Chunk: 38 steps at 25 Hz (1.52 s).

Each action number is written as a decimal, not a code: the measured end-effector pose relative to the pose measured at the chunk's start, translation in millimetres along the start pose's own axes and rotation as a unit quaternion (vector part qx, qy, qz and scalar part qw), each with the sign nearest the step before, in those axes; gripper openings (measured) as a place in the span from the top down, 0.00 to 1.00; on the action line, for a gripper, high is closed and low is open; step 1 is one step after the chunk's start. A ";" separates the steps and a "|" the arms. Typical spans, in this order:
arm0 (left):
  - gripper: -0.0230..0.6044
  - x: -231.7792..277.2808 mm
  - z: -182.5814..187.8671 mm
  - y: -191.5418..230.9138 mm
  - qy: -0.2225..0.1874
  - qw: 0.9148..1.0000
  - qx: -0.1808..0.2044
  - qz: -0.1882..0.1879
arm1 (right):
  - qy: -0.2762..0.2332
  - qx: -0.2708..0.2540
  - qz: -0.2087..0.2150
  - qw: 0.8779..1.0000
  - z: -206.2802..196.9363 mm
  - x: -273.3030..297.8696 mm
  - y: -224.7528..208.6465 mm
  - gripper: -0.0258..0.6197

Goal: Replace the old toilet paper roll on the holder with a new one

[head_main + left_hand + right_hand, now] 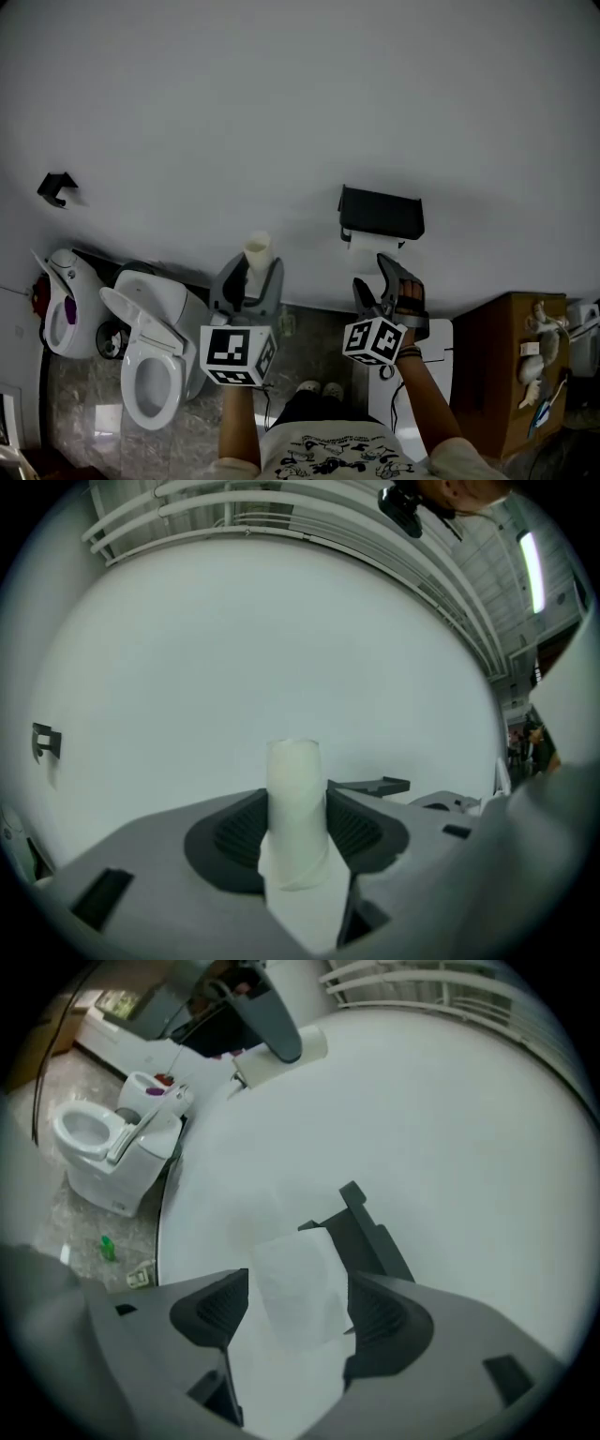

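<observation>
The left gripper (251, 269) is clamped on a thin, pale roll (295, 799) that stands upright between its pads, in front of the white wall (281, 94). The right gripper (375, 277) has its jaws apart and grips nothing; it sits just below the black holder (381, 212) on the wall, where a white paper roll (295, 1283) hangs under the cover, in line with the gap between the jaws. A toilet (150, 356) stands off to the left

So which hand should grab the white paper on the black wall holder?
Right. The right tool is open, lined up with the white paper under the black wall holder. The left tool is busy gripping a pale tube.
</observation>
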State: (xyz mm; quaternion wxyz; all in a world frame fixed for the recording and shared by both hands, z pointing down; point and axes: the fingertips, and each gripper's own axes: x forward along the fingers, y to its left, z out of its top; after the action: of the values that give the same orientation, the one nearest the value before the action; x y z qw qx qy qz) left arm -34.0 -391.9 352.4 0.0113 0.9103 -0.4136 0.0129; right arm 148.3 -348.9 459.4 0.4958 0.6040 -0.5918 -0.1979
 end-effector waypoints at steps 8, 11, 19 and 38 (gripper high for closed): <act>0.65 4.8 14.3 -19.8 -0.017 1.000 -0.002 -0.019 | -0.071 0.236 0.004 0.969 7.1 -43.8 -37.1 0.46; 0.65 4.4 18.8 -25.0 -0.021 1.000 -0.006 -0.020 | -0.118 0.366 0.009 0.923 9.0 -60.5 -62.8 0.46; 0.65 1.4 24.1 -31.7 -0.022 1.000 -0.020 -0.004 | -0.157 0.529 -0.044 0.833 -14.1 -90.1 -109.0 0.81; 0.65 -2.5 31.7 -34.1 -0.024 1.000 -0.008 0.007 | -0.151 0.541 -0.090 0.822 -31.3 -104.5 -125.6 0.91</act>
State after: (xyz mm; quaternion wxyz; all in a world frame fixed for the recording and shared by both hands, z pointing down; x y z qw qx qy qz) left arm -9.6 -368.6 320.3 0.0085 0.9075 -0.4198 -0.0120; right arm 216.1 -266.5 331.9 -0.0268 0.7885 -0.6141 0.0217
